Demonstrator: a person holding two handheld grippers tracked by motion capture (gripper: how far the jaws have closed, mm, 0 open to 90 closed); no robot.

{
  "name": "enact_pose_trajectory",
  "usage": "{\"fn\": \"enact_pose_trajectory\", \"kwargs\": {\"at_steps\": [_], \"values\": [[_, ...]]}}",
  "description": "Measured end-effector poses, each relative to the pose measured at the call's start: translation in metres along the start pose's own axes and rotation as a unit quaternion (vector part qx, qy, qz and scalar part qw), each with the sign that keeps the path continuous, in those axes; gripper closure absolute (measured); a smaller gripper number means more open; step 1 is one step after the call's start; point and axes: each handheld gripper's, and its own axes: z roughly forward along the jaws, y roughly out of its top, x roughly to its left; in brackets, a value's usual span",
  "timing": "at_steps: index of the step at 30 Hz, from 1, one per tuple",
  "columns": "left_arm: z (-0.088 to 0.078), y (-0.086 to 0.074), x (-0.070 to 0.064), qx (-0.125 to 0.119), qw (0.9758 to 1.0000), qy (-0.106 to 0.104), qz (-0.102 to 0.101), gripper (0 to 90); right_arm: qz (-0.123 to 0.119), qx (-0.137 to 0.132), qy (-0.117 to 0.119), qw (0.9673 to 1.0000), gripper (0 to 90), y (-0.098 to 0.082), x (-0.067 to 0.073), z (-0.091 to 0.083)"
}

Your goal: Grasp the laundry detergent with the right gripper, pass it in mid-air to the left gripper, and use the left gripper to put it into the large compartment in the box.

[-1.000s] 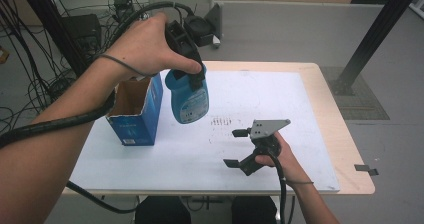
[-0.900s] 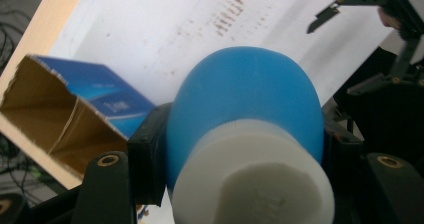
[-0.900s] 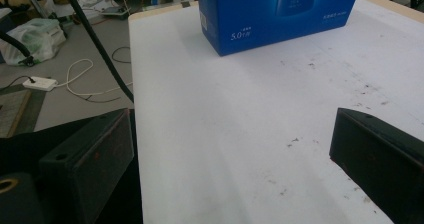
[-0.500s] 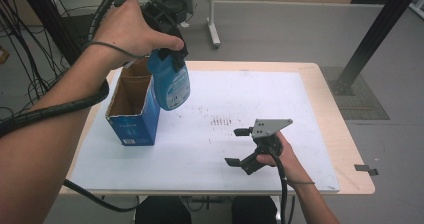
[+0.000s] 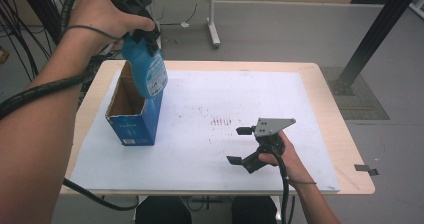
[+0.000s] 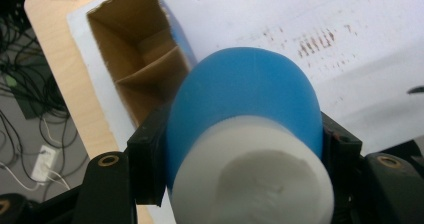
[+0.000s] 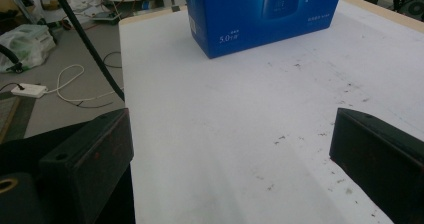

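Above open box (image 5: pixel 134 115), blue bottle (image 5: pixel 147 74) clamped in left hand-held gripper (image 5: pixel 136 14).

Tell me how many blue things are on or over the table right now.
2. A blue bottle hangs in the left gripper over an open blue box, which stands on the table's left side.
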Motion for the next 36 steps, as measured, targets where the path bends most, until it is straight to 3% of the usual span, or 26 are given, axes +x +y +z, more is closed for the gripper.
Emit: {"fn": "enact_pose_trajectory", "kwargs": {"at_steps": [7,12,19,24,29,32,36], "values": [[0.004,0.002,0.025,0.011,0.9979,0.019,-0.062,37.7,0.005,-0.003,-0.004,1.0,3.8,-0.002,0.0,-0.001],[0.01,-0.002,0.047,0.015,0.9928,0.02,-0.118,37.7,0.008,-0.003,-0.007,0.9999,3.8,-0.004,0.001,-0.002],[0.013,-0.001,0.048,0.02,0.9882,0.059,-0.14,37.7,0.011,-0.003,-0.009,0.9999,3.9,-0.005,0.0,-0.001],[0.014,-0.003,0.058,0.019,0.984,0.043,-0.172,37.7,0.011,-0.003,-0.012,0.9999,3.9,-0.004,0.001,-0.001],[0.015,-0.002,0.058,0.022,0.9829,0.05,-0.176,37.7,0.011,-0.002,-0.015,0.9998,3.9,-0.003,0.002,-0.003],[0.016,-0.003,0.062,0.022,0.9809,0.041,-0.189,37.7,0.011,-0.002,-0.016,0.9998,3.9,-0.003,0.002,-0.004],[0.02,-0.002,0.063,0.025,0.981,0.037,-0.189,37.7,0.011,-0.002,-0.016,0.9998,3.9,-0.003,0.003,-0.004]]}}
